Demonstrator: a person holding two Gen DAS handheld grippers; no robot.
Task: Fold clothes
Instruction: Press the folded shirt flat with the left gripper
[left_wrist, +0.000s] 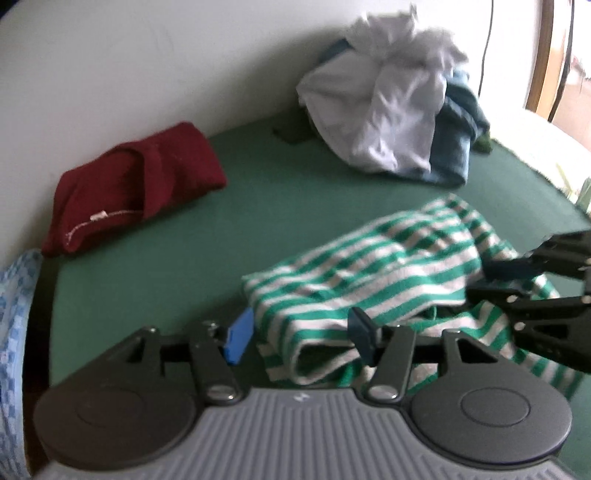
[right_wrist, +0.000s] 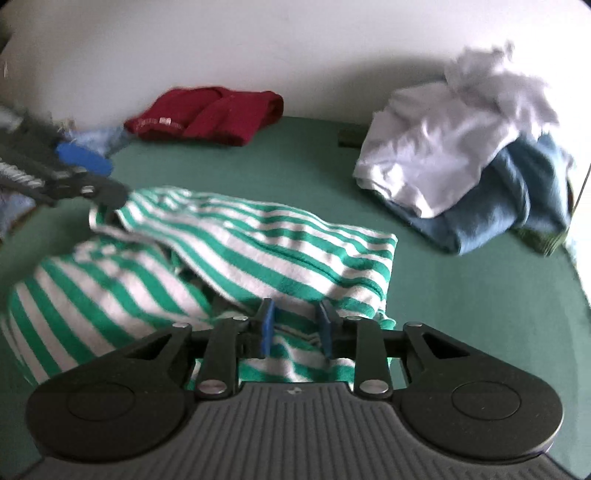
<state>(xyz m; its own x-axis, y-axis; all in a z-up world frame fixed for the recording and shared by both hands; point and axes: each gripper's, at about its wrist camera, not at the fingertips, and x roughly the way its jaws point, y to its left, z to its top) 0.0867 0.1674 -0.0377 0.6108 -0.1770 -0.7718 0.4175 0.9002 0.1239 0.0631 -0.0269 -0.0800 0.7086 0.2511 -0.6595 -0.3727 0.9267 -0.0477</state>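
both tools (left_wrist: 301, 341) (right_wrist: 295, 326) apart around striped green-white garment (right_wrist: 258, 236), no readable writing

The striped garment (right_wrist: 236, 251) lay on the table (right_wrist: 461, 302) nearest both grippers, with a folded garment (right_wrist: 210, 114) behind it to the left and a clothes pile (right_wrist: 461, 155) behind to the right
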